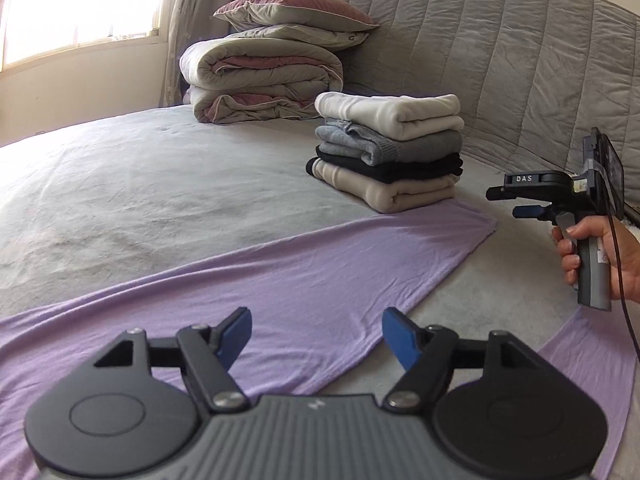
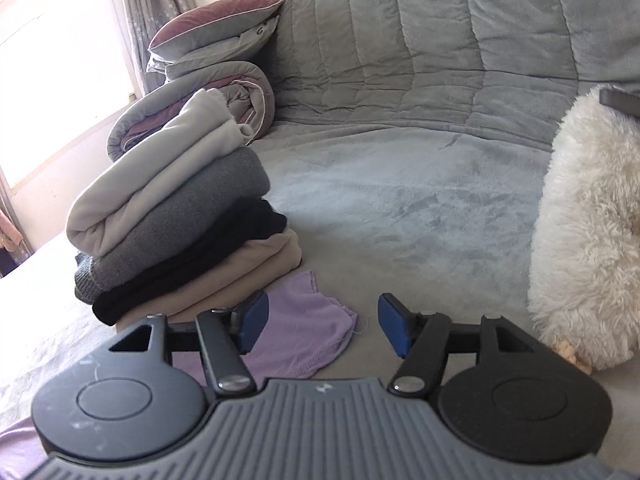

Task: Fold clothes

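A lilac garment [image 1: 320,264] lies spread flat on the grey bed [image 1: 120,200], running from the near left part of the bed toward the headboard side, where its far end stops just beside a stack of folded clothes [image 1: 388,152]. The stack stands near the quilted headboard [image 1: 500,60]: a white piece on top, then grey, then black, then beige at the bottom. Behind it, toward the window [image 1: 80,0] corner of the bed, a rolled duvet [image 1: 260,80] carries two pillows [image 1: 292,12].

The left gripper [image 1: 316,340] hovers over the lilac garment with its blue pads wide apart; nothing is between them and they do not touch the cloth. The right gripper [image 2: 324,328] is likewise wide, its pads empty, poised above the rumpled end of the lilac garment [image 2: 308,320], which lies on the bed just at the foot of the stack [image 2: 180,220]. In the left wrist view a hand [image 1: 600,256] grips the handle of the right gripper [image 1: 516,204] above the bed's right side, a dark cable hanging from it. A white fluffy cushion [image 2: 588,240] sits at the right edge of the bed, well apart from the stack.
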`<action>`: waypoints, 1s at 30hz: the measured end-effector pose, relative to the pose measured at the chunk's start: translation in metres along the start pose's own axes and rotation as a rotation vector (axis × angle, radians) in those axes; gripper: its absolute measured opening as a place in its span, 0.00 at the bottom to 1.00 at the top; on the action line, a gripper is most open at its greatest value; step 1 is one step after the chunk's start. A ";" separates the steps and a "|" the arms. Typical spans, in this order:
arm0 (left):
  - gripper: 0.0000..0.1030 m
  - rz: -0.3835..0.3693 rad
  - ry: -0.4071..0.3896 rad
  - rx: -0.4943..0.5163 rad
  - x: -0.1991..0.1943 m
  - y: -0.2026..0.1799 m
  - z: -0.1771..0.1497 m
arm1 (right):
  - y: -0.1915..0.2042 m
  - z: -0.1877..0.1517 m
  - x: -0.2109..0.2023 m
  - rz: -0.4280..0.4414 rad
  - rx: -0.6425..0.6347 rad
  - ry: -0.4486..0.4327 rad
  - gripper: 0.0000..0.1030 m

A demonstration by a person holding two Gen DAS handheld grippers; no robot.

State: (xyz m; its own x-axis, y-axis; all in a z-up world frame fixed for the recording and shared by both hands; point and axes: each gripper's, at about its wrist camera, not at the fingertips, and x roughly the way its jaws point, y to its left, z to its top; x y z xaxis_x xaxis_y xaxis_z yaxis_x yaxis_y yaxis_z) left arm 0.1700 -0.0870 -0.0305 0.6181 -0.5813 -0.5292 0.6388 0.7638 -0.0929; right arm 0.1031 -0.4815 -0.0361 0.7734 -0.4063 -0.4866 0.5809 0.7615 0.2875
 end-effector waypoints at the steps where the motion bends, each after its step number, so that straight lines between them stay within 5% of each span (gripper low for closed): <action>1: 0.75 0.022 0.001 -0.009 -0.002 0.007 0.000 | 0.009 -0.001 -0.001 0.011 -0.032 0.006 0.63; 10: 0.79 0.150 0.043 -0.090 -0.034 0.069 -0.030 | 0.092 -0.038 0.005 0.186 -0.322 0.142 0.72; 18: 0.83 0.285 0.002 -0.241 -0.103 0.136 -0.083 | 0.083 -0.045 0.020 0.134 -0.367 0.200 0.74; 24: 0.85 0.363 -0.053 -0.355 -0.146 0.156 -0.099 | 0.063 -0.031 -0.008 0.065 -0.262 0.187 0.82; 27: 0.88 0.381 -0.067 -0.371 -0.157 0.151 -0.101 | 0.058 -0.028 -0.032 0.072 -0.180 0.169 0.96; 30: 0.92 0.390 -0.077 -0.373 -0.165 0.142 -0.098 | 0.057 -0.027 -0.058 0.089 -0.136 0.160 1.00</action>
State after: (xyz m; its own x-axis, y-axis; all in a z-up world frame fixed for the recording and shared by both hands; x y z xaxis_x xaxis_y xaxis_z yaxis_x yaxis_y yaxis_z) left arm 0.1135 0.1450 -0.0387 0.8177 -0.2428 -0.5219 0.1580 0.9665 -0.2022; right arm 0.0841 -0.4011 -0.0142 0.7638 -0.2575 -0.5918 0.4644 0.8561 0.2269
